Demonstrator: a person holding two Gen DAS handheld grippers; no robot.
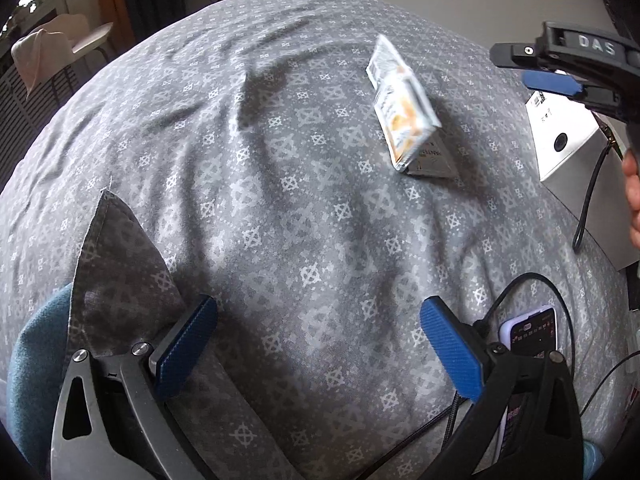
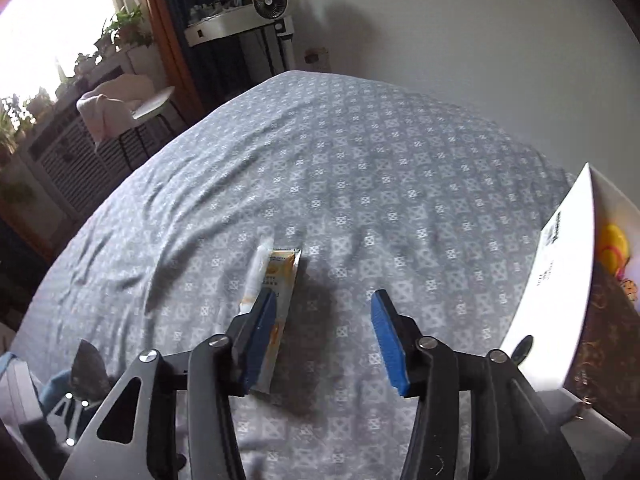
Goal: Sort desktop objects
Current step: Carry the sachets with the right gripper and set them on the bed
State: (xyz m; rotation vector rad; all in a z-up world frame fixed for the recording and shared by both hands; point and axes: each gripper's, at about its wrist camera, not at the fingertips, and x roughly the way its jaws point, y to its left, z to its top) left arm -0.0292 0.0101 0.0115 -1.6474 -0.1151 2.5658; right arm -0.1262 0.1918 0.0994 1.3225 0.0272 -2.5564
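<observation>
the left gripper (image 1: 318, 344) hangs over the grey patterned bedcloth (image 1: 260, 208), its blue-padded jaws standing wide apart with only cloth between them. just beside its right finger lies a dark-screened phone in a pale lilac case (image 1: 534, 330), ringed by a thin black cable (image 1: 560, 292). farther out ahead and to its right, the silver and orange foil snack packet (image 1: 404, 112) shows blurred, tilted above its own shadow. the right gripper (image 2: 324, 336) has its jaws apart; the packet (image 2: 276, 304) sits against its left finger, off the other pad. to its right stands a white cardboard box (image 2: 560, 296).
</observation>
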